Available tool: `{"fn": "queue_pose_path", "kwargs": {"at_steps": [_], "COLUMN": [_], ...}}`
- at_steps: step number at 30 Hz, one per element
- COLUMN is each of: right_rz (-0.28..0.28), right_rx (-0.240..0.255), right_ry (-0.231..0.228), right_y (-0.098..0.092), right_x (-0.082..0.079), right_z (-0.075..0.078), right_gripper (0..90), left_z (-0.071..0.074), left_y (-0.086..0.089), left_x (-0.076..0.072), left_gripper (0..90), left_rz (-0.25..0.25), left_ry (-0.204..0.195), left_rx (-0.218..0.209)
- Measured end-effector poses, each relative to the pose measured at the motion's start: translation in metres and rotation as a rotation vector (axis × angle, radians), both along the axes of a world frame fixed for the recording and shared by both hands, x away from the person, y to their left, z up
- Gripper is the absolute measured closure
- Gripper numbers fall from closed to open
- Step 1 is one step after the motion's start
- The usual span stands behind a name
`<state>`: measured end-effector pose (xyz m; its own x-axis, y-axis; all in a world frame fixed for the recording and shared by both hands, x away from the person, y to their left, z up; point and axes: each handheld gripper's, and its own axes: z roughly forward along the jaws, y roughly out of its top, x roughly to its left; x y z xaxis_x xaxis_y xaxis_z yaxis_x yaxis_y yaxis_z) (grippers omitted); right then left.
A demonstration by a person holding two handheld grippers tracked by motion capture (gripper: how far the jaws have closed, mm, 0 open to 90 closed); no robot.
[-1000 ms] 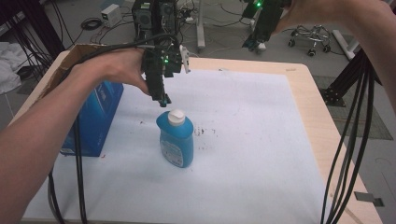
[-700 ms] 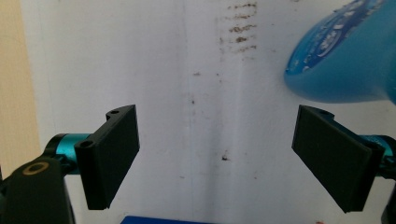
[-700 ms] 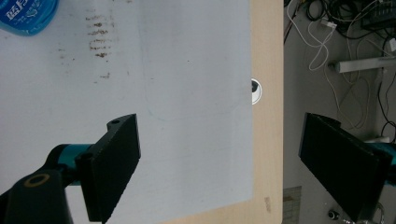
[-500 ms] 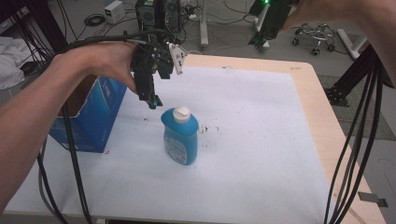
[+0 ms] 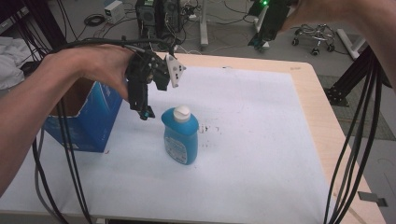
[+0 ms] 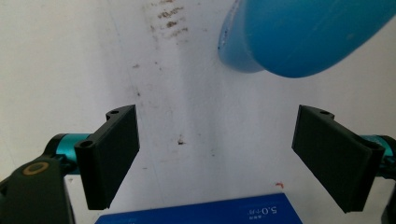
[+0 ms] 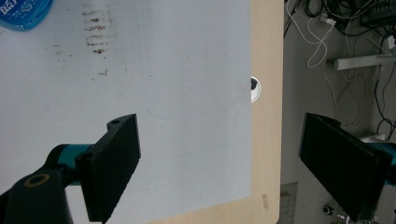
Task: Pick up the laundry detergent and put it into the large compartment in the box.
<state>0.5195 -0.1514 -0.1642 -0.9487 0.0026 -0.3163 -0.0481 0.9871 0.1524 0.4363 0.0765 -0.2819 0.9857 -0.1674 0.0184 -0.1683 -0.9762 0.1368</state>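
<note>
A blue detergent bottle (image 5: 181,136) with a white cap stands upright on the white mat. My left gripper (image 5: 144,111) hangs in the air just left of the bottle's cap, pointing down, apart from it. In the left gripper view the jaws stand wide apart with nothing between them (image 6: 215,154), and the bottle (image 6: 303,37) shows at the upper right. My right gripper (image 5: 260,43) is held high beyond the table's far edge. Its jaws are open (image 7: 219,163) over the mat's edge, and the bottle's base (image 7: 23,13) is at the top left corner.
An open blue cardboard box (image 5: 86,116) stands at the left of the mat, its edge (image 6: 201,212) below my left jaws. The white mat (image 5: 252,140) covers a wooden table (image 5: 322,107). Cables hang at both sides. Equipment and a wheeled chair base stand on the floor behind.
My left gripper has risen slightly and shifted left, away from the bottle's cap. The right gripper has stayed high at the back.
</note>
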Motion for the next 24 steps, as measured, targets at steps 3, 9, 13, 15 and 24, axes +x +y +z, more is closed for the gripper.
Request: {"fn": "queue_pose_path", "kwargs": {"at_steps": [3,9,13,15,24], "right_rz": [0.0,0.003,-0.001,-0.003,0.003], "right_rx": [0.0,-0.002,-0.003,-0.004,-0.006], "right_ry": [0.003,0.002,0.002,0.002,0.006], "right_y": [0.001,0.001,0.0,0.0,0.002], "right_x": [0.0,-0.001,-0.001,0.0,0.0], "right_z": [0.0,-0.001,0.0,-0.001,-0.002], "right_gripper": [11.9,11.9,11.9,11.9,11.9], "left_z": [0.003,0.005,0.004,0.004,0.002], "left_y": [-0.004,-0.01,-0.016,-0.019,-0.033], "left_x": [-0.005,-0.011,-0.016,-0.02,-0.027], "left_gripper": [14.9,14.9,14.9,15.0,15.0], "left_rz": [-0.027,-0.074,-0.104,-0.12,-0.189], "left_ry": [0.004,0.022,0.027,0.029,0.056], "left_rx": [-0.018,-0.041,-0.031,-0.038,-0.084]}}
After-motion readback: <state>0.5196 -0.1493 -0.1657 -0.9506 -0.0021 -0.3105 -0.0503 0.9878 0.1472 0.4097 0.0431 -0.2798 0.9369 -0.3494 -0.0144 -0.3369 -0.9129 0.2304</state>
